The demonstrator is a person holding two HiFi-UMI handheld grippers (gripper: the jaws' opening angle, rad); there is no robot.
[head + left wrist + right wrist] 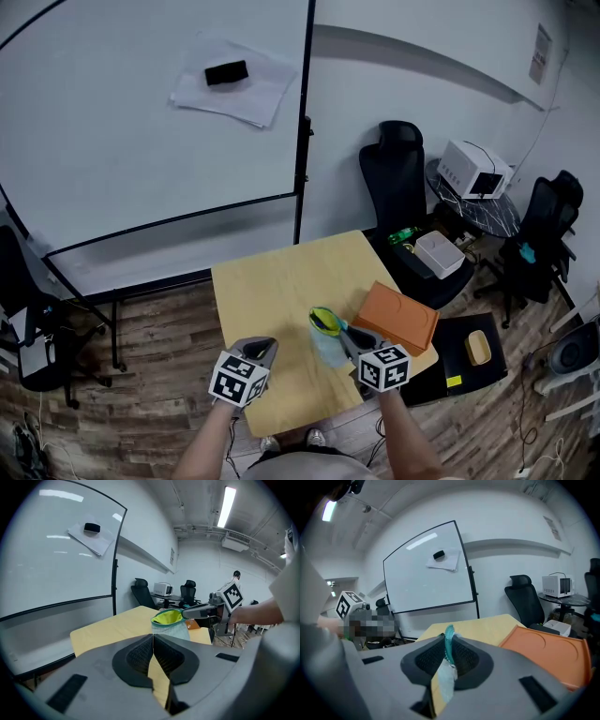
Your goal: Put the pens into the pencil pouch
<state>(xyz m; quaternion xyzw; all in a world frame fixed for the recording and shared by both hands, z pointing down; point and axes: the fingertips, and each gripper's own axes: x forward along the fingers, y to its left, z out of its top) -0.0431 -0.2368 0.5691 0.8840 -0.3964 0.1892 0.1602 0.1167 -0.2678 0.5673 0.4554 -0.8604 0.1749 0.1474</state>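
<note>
Above the table [272, 291], right claw [449, 656] pinches the upright pencil pouch [171, 623], mouth up; left claw [153, 653] pressed together.

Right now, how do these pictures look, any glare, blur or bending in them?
Head view: evenly lit and sharp, though the whiteboard frame bows. Left gripper view: fisheye with dark corners, the ceiling light blown out, glare streaks on the whiteboard. Right gripper view: same fisheye curve, and the pouch edge close to the lens looks soft.
</note>
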